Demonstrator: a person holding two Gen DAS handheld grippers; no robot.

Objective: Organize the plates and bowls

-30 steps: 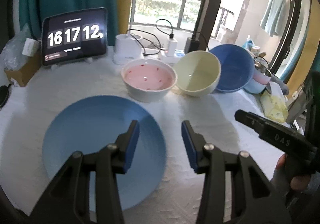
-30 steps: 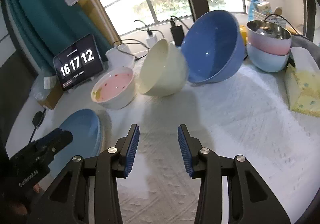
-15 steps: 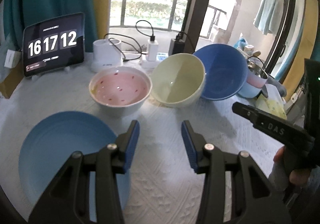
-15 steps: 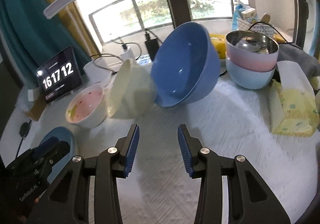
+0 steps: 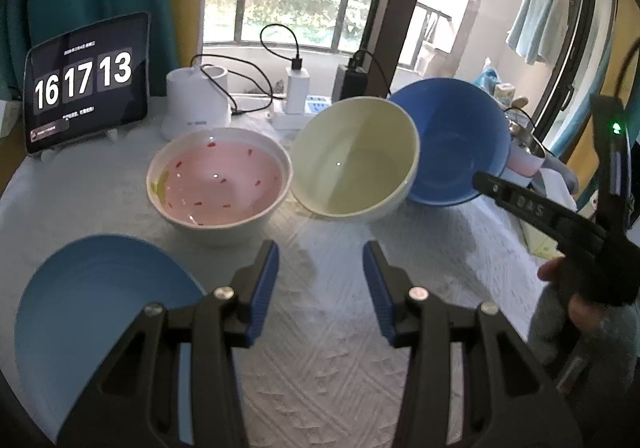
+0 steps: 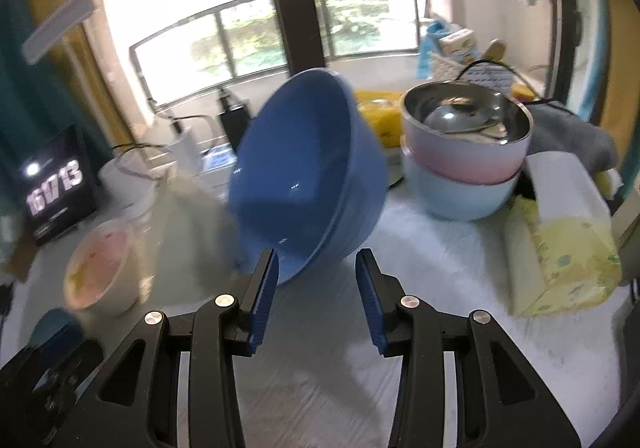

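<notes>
Here my right gripper gapes empty before the glossy blue bowl, tipped on its side; my left gripper likewise spread.

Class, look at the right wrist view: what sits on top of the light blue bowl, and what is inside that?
A pink bowl is nested in the light blue bowl. Its steel-lined inside holds something metallic, too unclear to identify. The light blue bowl's interior is covered.

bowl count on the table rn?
5. Pink bowl upright beside the blue plate; cream bowl tilted right of it; blue bowl tilted against the cream one; pink steel-lined bowl stacked in a light blue bowl. More may be nested unseen.
</notes>
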